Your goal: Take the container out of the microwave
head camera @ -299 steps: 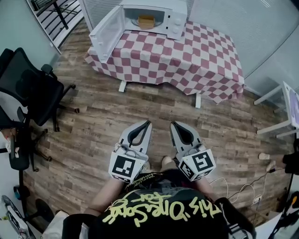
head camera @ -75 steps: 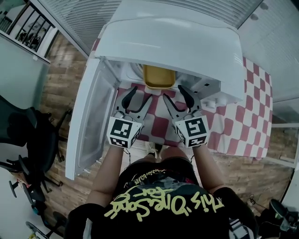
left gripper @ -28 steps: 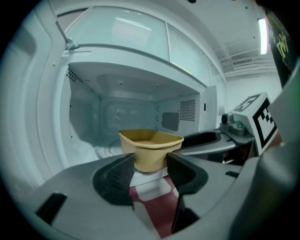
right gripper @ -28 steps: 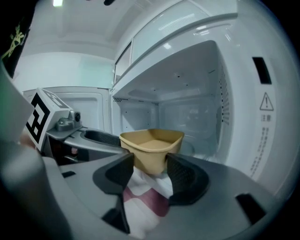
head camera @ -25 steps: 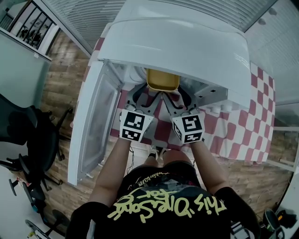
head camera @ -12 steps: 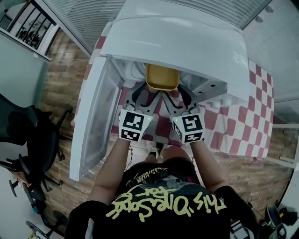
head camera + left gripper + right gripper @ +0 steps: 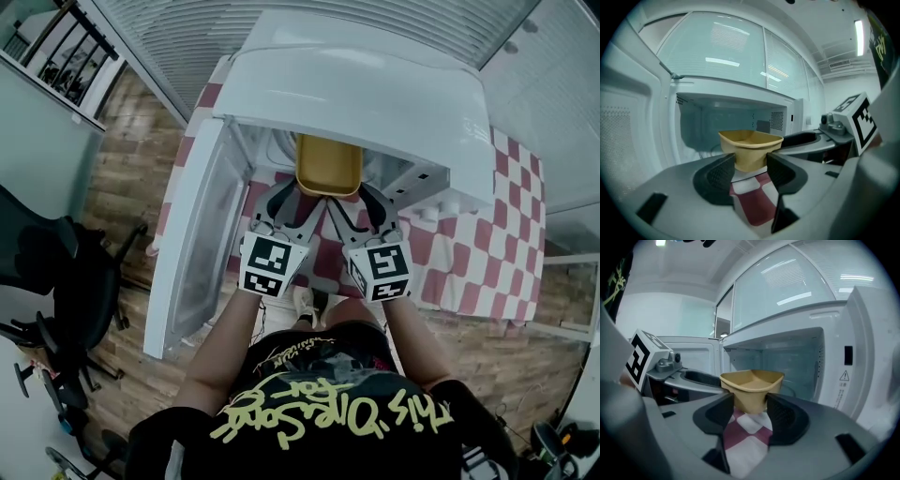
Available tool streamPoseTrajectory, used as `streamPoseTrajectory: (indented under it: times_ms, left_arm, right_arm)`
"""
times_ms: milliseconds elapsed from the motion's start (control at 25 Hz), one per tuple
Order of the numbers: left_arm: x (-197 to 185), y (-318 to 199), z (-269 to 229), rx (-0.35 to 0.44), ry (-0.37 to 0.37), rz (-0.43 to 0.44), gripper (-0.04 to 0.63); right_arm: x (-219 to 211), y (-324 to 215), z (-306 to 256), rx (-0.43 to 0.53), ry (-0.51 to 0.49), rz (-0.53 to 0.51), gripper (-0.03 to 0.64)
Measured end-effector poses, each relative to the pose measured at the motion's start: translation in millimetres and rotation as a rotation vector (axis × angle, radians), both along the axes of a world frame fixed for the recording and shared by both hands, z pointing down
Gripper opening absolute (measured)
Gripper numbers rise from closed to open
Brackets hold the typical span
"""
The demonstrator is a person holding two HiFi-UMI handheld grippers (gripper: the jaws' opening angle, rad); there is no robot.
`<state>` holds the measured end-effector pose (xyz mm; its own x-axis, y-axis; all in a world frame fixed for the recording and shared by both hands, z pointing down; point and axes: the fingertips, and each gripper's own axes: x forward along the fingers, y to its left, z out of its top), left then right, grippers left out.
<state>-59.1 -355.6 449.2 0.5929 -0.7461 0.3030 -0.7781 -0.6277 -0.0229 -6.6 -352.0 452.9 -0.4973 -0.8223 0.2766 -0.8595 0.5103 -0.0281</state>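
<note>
Pinching yellow container [image 7: 328, 167] w/ left gripper [image 7: 751, 165] at near-left corner and w/ right gripper [image 7: 751, 405] at near-right corner. Bearing on tapered wall just below rim w/ pads on both sides, so gripping at a fairly wide spread, not empty. Holding it level at mouth of microwave [image 7: 375, 84], approx half out under top edge, w/ checkered tablecloth [image 7: 469, 253] showing below. Prob. carrying it clear of cavity floor, but not seeing its base behind the jaws. Seeing nothing inside it. Seeing door [image 7: 202, 244] wide open on left.

Judging step: mid-extraction, needing a straight pull back next.

Watching for:
- Slipping down out of pads: smooth tapered wall, only the rim to catch.
- Yawing or tipping when pulling at diff rates per hand, w/ both grips on near side and far end overhanging.
- Clipping top edge of opening when lifting more before backing out.
- Over-squeezing, flexing thin wall, popping a corner loose.
- Knocking door w/ left arm while backing out.
</note>
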Motion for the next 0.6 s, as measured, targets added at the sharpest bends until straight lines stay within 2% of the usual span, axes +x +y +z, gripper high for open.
streamPoseTrajectory:
  times_ms: [280, 600]
  left_arm:
    - [-3.7, 15.2, -2.3, -0.017, 0.012, -0.014, 0.218]
    - [4.7, 31.3, -7.7, -0.009, -0.008, -0.002, 0.216]
  right_arm:
    - [-3.6, 14.3, -2.2, -0.012, -0.004, -0.006, 0.225]
    - [4.7, 31.2, -7.4, -0.009, -0.007, 0.013, 0.224]
